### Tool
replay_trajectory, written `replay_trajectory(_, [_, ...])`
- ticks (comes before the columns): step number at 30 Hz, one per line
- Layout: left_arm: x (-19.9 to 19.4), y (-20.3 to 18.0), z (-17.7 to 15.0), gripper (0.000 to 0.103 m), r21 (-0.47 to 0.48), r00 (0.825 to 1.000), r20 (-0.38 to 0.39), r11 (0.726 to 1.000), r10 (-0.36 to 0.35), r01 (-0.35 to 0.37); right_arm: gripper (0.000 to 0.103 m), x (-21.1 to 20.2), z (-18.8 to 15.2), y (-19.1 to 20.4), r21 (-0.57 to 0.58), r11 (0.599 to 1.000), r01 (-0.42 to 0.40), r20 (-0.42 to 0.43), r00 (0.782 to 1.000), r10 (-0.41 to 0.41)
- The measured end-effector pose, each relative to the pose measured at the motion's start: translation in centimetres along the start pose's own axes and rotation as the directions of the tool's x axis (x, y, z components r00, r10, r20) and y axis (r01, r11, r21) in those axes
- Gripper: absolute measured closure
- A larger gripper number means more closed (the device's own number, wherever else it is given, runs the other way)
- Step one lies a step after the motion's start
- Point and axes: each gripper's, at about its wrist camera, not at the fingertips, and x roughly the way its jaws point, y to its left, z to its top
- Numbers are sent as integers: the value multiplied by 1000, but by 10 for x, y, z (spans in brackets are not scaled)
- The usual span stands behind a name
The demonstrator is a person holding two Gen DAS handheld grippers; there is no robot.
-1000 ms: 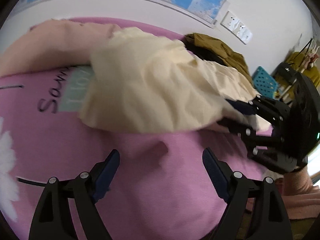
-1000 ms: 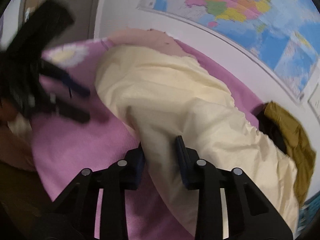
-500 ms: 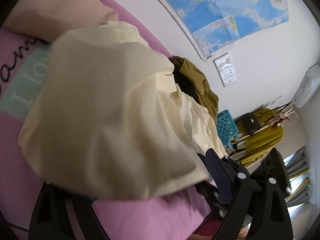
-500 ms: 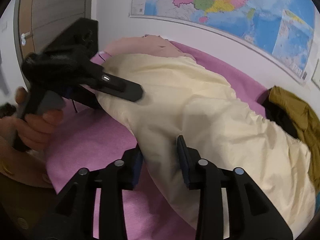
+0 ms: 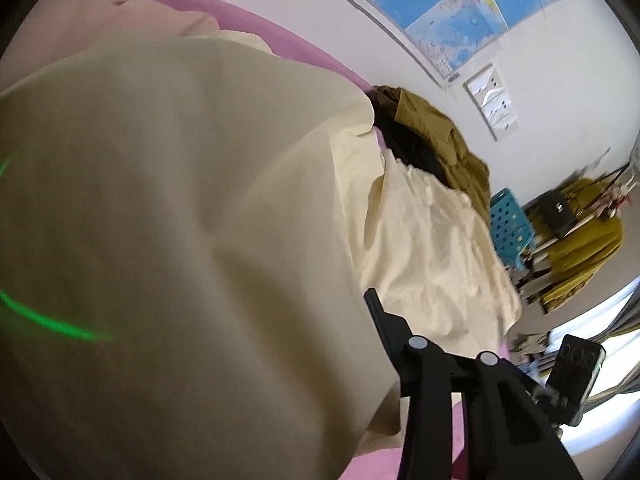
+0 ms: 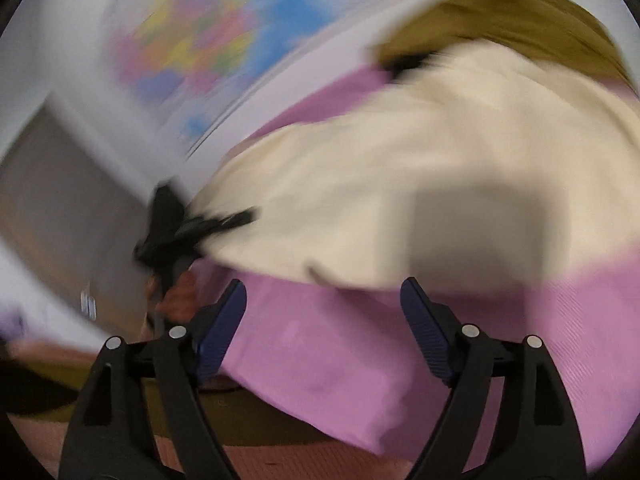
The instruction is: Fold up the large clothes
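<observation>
A large cream garment (image 5: 180,200) lies spread on the pink bedspread (image 6: 360,352). In the left wrist view a lifted fold of it fills the left side and hides one finger of my left gripper (image 5: 320,320). The other finger (image 5: 380,316) shows at the fold's edge, and the jaws are closing on the cloth. The blurred right wrist view shows the cream garment (image 6: 400,184) bunching into the left gripper (image 6: 176,228), held by a hand (image 6: 180,296). My right gripper (image 6: 322,292) hangs over bare pink bedspread just short of the garment's edge. Its jaws are opening with nothing between them.
An olive garment (image 5: 440,136) is piled at the bed's far side by the wall with the map (image 5: 440,8). A pale pink pillow (image 5: 100,20) lies at the head. Beyond the bed stand a blue basket (image 5: 510,224), a clothes rack (image 5: 580,248) and a mounted phone (image 5: 576,376).
My right gripper let go of the cream cloth, opened wide, rolled and swung off over the pink bedspread. The left gripper narrowed onto the fold, which now covers most of its view.
</observation>
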Motion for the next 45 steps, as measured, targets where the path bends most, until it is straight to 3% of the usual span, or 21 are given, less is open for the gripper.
replay_trajectory(3, [2, -4, 1, 64, 16, 1000, 0, 1000, 22, -22, 19, -18, -6, -35, 171, 982, 78, 72, 993, -91])
replay_trajectory(6, [2, -5, 3, 64, 25, 1000, -6, 999, 27, -27, 17, -17, 0, -46, 217, 968, 123, 114, 982, -150])
replay_trajectory(12, [2, 1, 2, 61, 23, 1000, -16, 1000, 18, -17, 10, 12, 16, -36, 194, 957, 216, 188, 949, -253])
replay_trajectory(17, [1, 2, 2, 54, 45, 1000, -18, 999, 19, -18, 10, 23, 28, -44, 224, 958, 177, 265, 935, -234])
replay_trajectory(19, [2, 0, 3, 49, 69, 1000, -14, 997, 25, -24, 10, 30, 37, -44, 222, 965, 136, 279, 940, -197])
replay_trajectory(21, [3, -4, 4, 31, 109, 1000, -23, 994, 0, 2, 10, 35, 44, -44, 212, 969, 125, 273, 945, -181])
replay_trajectory(26, [9, -10, 9, 15, 125, 999, 13, 992, 31, -32, 14, 46, 59, -42, 182, 972, 146, 208, 961, -184])
replay_trajectory(28, [11, -11, 11, 16, 134, 998, 36, 989, 57, -62, 43, 48, 60, -43, 171, 969, 180, 195, 957, -212])
replay_trajectory(29, [12, -11, 11, 22, 135, 996, 45, 987, 78, -83, 51, 49, 61, -45, 170, 966, 193, 190, 956, -224])
replay_trajectory(30, [12, -10, 12, 38, 129, 993, 56, 985, 109, -115, 62, 47, 61, -47, 172, 967, 187, 195, 956, -219])
replay_trajectory(31, [11, -8, 13, 45, 123, 987, 62, 981, 146, -153, 66, 44, 61, -49, 173, 972, 157, 205, 960, -191])
replay_trajectory(33, [8, -3, 14, 57, 103, 988, 56, 983, 146, -151, 62, 43, 62, -53, 187, 974, 127, 203, 965, -164])
replay_trajectory(34, [7, -2, 15, 58, 101, 988, 52, 983, 146, -151, 52, 46, 62, -55, 197, 974, 111, 200, 968, -151])
replay_trajectory(37, [8, -4, 15, 55, 133, 986, 46, 978, 158, -163, 36, 58, 64, -51, 181, 978, 102, 184, 974, -136])
replay_trajectory(39, [9, -6, 16, 51, 149, 985, 46, 974, 167, -172, 36, 60, 66, -47, 171, 979, 115, 183, 972, -146])
replay_trajectory(41, [10, -6, 18, 51, 153, 983, 49, 972, 175, -181, 46, 62, 67, -46, 172, 976, 130, 183, 970, -161])
replay_trajectory(43, [6, -3, 18, 55, 140, 982, 52, 972, 180, -186, 68, 61, 67, -47, 171, 975, 140, 191, 966, -172])
replay_trajectory(45, [3, -1, 18, 64, 141, 979, 58, 969, 194, -201, 76, 58, 68, -46, 171, 978, 121, 198, 968, -155])
